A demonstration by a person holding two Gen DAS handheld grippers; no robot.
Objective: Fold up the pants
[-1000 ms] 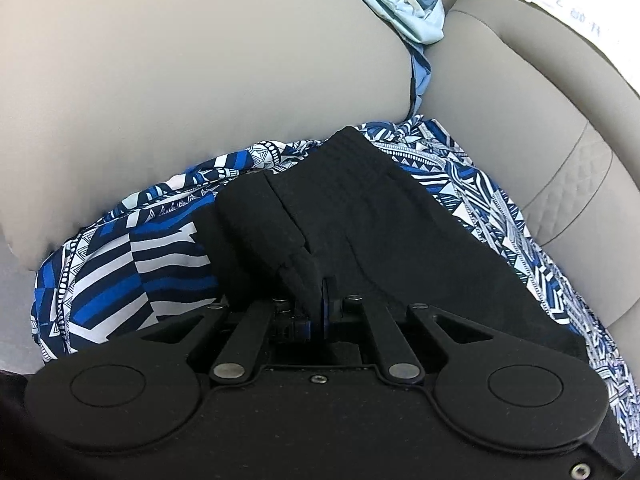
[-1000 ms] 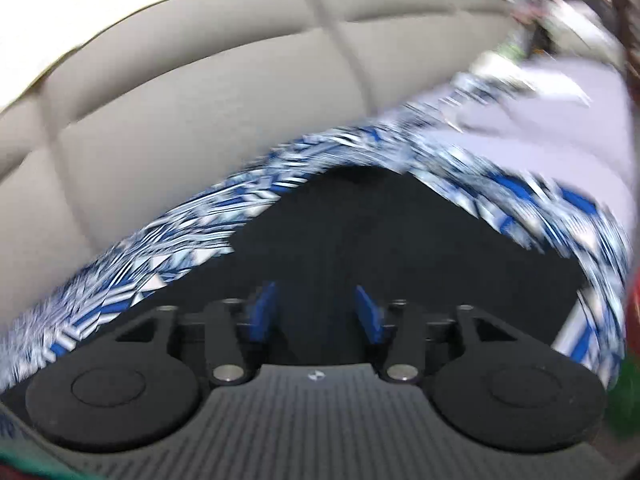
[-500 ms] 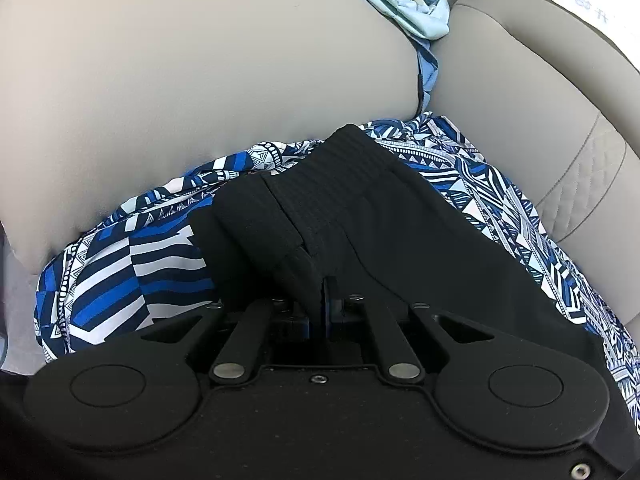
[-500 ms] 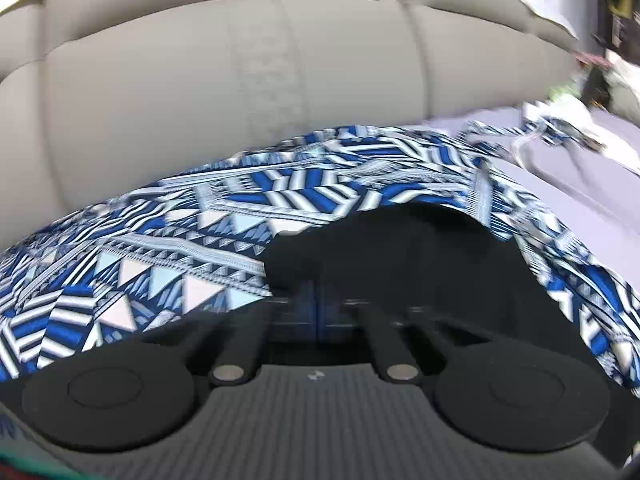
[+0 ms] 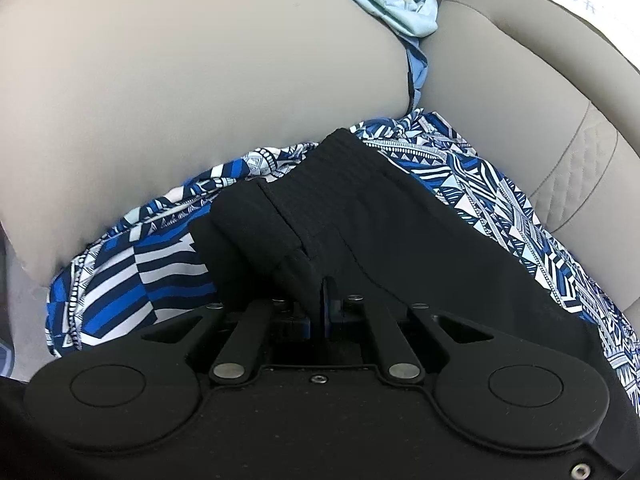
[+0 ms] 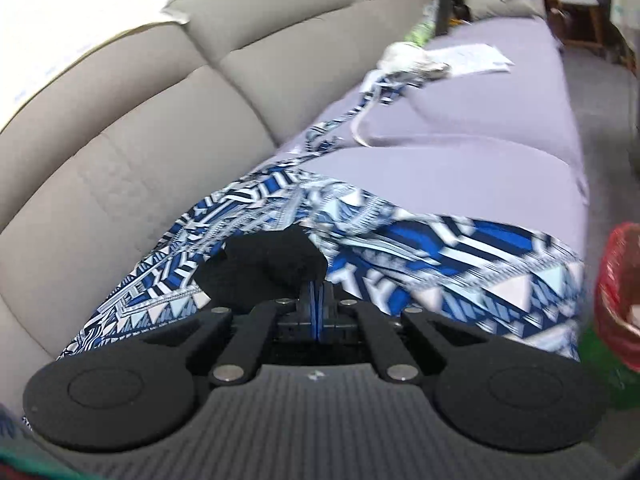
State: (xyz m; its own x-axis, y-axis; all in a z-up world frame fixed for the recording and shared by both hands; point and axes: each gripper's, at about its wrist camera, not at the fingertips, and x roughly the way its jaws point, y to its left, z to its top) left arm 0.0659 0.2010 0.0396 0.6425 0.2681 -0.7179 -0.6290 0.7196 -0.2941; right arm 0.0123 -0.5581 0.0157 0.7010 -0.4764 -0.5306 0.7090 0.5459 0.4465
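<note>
The black pants [image 5: 400, 240] lie on a blue-and-white patterned cloth [image 5: 132, 280] spread over a sofa seat. In the left wrist view my left gripper [image 5: 322, 300] is shut on the ribbed waistband end of the pants. In the right wrist view my right gripper [image 6: 316, 300] is shut on another bunched end of the black pants [image 6: 272, 268], lifted a little off the patterned cloth [image 6: 440, 264]. The fabric between the two grips is hidden from both cameras.
A beige sofa armrest [image 5: 180, 92] rises close behind the left gripper, with light blue clothes [image 5: 400, 4] on top. The sofa backrest [image 6: 140, 140] runs along the left. A lilac seat cover [image 6: 480, 120] with papers stretches away. A red mesh bag [image 6: 620, 300] is at the right.
My right gripper has closed on an end of the pants and swung with it, so the view now looks along the sofa. My left gripper keeps its hold, nearly still.
</note>
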